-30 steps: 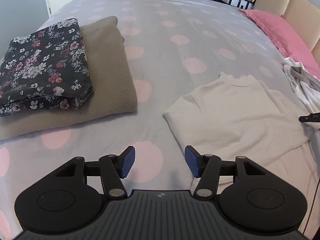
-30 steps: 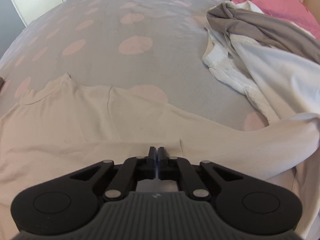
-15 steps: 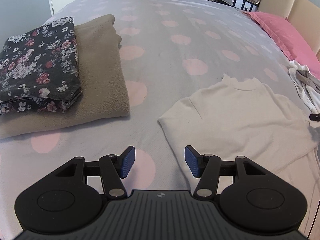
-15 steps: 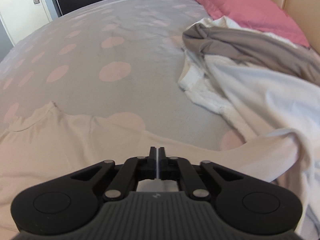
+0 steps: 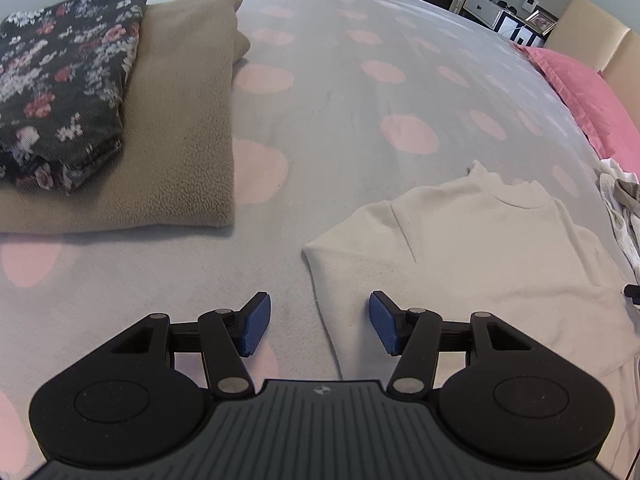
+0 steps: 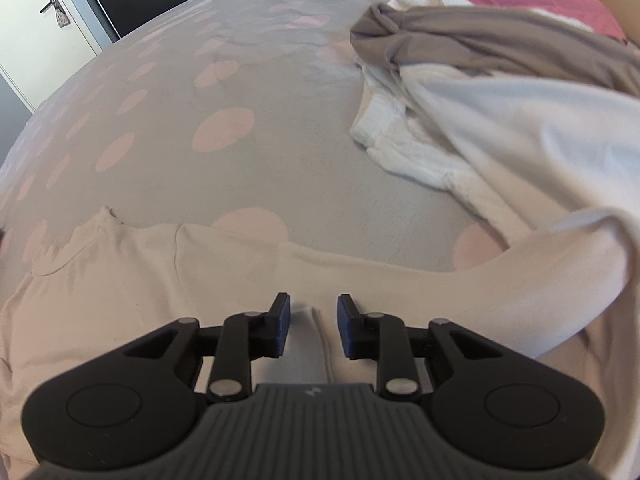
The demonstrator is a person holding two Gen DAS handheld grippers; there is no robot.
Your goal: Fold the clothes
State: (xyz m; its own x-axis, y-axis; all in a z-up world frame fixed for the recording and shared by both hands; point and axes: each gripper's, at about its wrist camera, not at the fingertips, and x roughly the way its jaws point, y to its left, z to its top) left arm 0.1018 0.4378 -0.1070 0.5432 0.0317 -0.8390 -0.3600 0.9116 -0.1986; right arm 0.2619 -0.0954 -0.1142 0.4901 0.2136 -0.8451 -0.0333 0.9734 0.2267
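A cream long-sleeved top (image 5: pixel 480 256) lies flat on the spotted bedspread (image 5: pixel 340 120), collar away from me. My left gripper (image 5: pixel 319 328) is open and empty, hovering over the top's left folded edge. In the right wrist view the same top (image 6: pixel 120 292) spreads left, with one sleeve (image 6: pixel 460 296) stretched to the right. My right gripper (image 6: pixel 312 322) is open just above the top, with a fold of its cloth lying between the jaws.
A folded floral garment (image 5: pixel 60 80) sits on a folded tan fleece (image 5: pixel 184 128) at the left. A heap of unfolded white and grey clothes (image 6: pixel 500 112) lies at the right, by the pink pillow (image 5: pixel 588 96).
My right gripper was shut on the cream top and has now opened, letting the cloth go. My left gripper has moved closer to the top's left edge, still open.
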